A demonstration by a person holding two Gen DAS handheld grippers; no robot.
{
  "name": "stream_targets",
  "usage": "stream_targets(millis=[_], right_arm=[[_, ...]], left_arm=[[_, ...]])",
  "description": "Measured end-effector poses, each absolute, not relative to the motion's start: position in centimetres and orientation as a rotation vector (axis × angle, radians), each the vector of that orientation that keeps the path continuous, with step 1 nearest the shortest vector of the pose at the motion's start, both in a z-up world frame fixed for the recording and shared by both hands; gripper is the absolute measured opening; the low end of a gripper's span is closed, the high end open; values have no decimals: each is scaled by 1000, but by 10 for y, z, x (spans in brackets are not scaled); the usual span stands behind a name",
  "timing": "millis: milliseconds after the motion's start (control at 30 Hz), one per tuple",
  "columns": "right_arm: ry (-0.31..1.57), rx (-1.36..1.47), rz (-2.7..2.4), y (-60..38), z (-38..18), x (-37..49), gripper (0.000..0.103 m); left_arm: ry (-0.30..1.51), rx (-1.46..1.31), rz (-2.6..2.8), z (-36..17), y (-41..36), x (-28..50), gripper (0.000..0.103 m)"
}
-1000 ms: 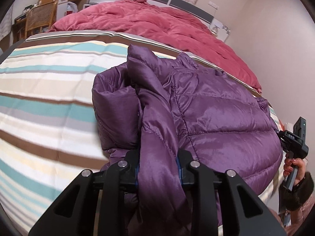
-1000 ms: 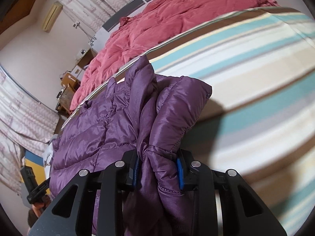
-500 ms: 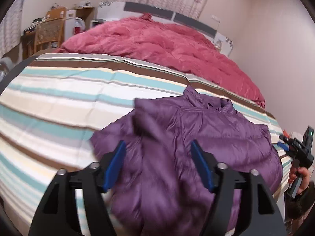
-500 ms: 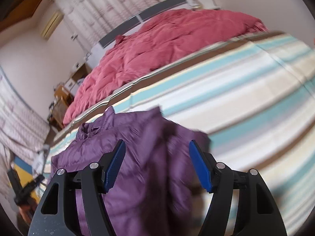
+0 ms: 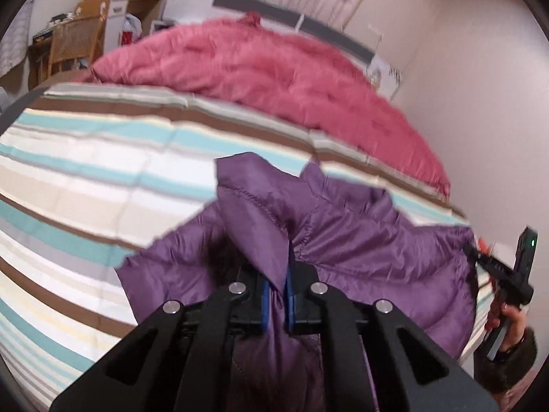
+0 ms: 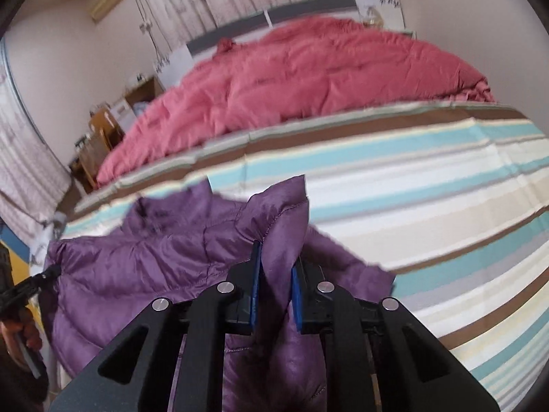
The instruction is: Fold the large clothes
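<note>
Purple quilted down jacket (image 5: 370, 254) lies on the striped bedspread (image 5: 89, 171) of the bed, its shiny fabric bunched and partly lifted at the near edge, where both tongs have hold of it. The left tongs (image 5: 276, 297) have just been closing and now stand nearly shut, their blue pads (image 5: 264, 304) pinching a thin ridge of the jacket's fabric that rises in a peak just beyond the fingertips. From that view the rest of the jacket spreads away to the right, toward the bed's edge, where the person's right hand (image 5: 507, 319) grips the handle of the other tool.

The right tongs (image 6: 276, 295) have likewise just been closing and clamp a thicker fold of the same purple jacket (image 6: 144, 267); their blue pads (image 6: 255, 292) press on it from both sides with a narrow gap left between them, filled by fabric. Seen from here, the body of the jacket stretches to the left, and a loose flap hangs to the right of the tongs over the stripes (image 6: 429, 213). The person's left hand (image 6: 20, 329) shows at the far left edge.

Beyond the jacket, a rumpled pink-red quilt (image 5: 274, 79) covers the far part of the bed, well apart from the garment. A wooden chair (image 5: 75, 44) stands by the wall. Both views are slightly blurred.
</note>
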State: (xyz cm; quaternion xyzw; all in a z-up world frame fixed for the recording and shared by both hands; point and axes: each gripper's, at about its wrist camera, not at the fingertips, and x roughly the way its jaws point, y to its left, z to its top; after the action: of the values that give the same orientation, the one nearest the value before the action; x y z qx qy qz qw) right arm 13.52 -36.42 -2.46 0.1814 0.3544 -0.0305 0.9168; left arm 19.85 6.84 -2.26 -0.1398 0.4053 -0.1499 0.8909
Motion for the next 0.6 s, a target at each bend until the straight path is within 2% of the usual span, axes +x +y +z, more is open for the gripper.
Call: stream_targets(millis=[133, 167, 200, 400, 533, 600], right_arm=[[693, 427, -134, -376, -12, 149, 13], [695, 457, -154, -381, -14, 153, 3], [703, 493, -173, -385, -17, 159, 2], [715, 614, -172, -386, -49, 181, 2], [730, 544, -227, -370, -48, 171, 2], [741, 477, -267, -368, -46, 167, 26]], left_arm=[[801, -293, -246, -13, 62, 214, 6], [811, -305, -231, -16, 60, 219, 6], [826, -320, -212, -20, 58, 225, 6], [857, -334, -118, -48, 42, 251, 6], [854, -326, -95, -61, 43, 254, 7], [859, -319, -95, -66, 43, 253, 7]])
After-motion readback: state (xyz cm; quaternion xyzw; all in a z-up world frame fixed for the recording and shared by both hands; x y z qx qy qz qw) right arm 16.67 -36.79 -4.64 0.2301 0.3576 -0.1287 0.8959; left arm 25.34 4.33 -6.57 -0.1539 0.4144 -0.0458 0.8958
